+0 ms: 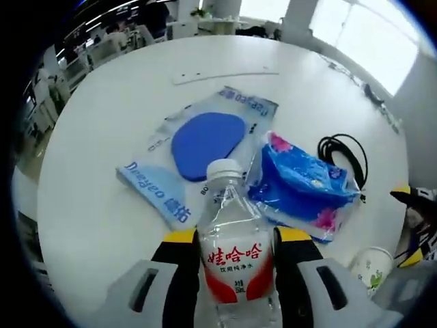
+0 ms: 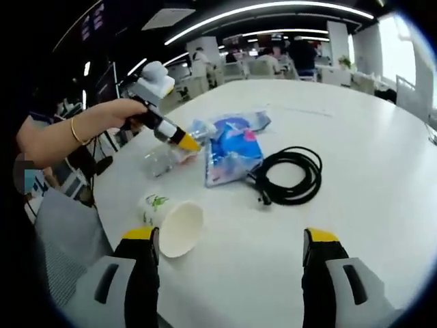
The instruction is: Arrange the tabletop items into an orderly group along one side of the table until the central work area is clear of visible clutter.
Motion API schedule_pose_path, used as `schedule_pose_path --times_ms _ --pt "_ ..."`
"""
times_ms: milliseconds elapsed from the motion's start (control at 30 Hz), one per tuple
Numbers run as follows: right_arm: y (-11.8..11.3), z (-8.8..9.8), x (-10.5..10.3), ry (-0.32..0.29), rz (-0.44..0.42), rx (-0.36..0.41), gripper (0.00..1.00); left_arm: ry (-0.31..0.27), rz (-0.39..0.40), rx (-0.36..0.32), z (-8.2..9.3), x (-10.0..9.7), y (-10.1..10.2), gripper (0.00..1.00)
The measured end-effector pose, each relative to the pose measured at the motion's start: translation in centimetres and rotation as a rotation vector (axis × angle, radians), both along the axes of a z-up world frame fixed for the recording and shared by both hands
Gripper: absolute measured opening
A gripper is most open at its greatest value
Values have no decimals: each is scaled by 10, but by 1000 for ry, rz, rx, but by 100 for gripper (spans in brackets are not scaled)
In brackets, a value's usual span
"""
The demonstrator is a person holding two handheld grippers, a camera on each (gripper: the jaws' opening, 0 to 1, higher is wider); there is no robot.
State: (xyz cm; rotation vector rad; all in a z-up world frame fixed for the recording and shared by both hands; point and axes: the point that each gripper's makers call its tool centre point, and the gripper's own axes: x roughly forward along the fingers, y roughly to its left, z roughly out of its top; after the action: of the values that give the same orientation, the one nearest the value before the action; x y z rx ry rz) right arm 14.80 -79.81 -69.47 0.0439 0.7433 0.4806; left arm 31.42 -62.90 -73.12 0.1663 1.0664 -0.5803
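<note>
The left gripper [image 1: 235, 273] has its fingers clenched on a water bottle [image 1: 235, 256] just in front of the blue tissue pack [image 1: 300, 184], apparently to carry it aside, while the right gripper [image 2: 232, 273] hangs released over the white bench [image 2: 369, 157] beside a tipped paper cup [image 2: 174, 222].
</note>
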Motion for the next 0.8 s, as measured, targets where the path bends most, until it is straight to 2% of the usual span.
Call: schedule_pose_path --times_ms 133,267,367,433,567,800 --pt "0 1 0 0 -2 0 85 16 27 -10 1 0 2 39" --pt "-2 1 -2 2 -3 -8 85 27 48 -49 2 -1 4 38" --pt "-3 2 -2 -1 -7 -10 85 17 55 -62 5 -2 6 38" --pt "-3 2 -2 -2 -7 -8 84 -18 50 -69 10 0 6 38" --pt "-1 5 -1 -7 -1 -6 84 -41 58 -79 15 -2 9 37" --pt "5 15 1 -36 10 8 84 -109 89 -118 36 -2 16 37"
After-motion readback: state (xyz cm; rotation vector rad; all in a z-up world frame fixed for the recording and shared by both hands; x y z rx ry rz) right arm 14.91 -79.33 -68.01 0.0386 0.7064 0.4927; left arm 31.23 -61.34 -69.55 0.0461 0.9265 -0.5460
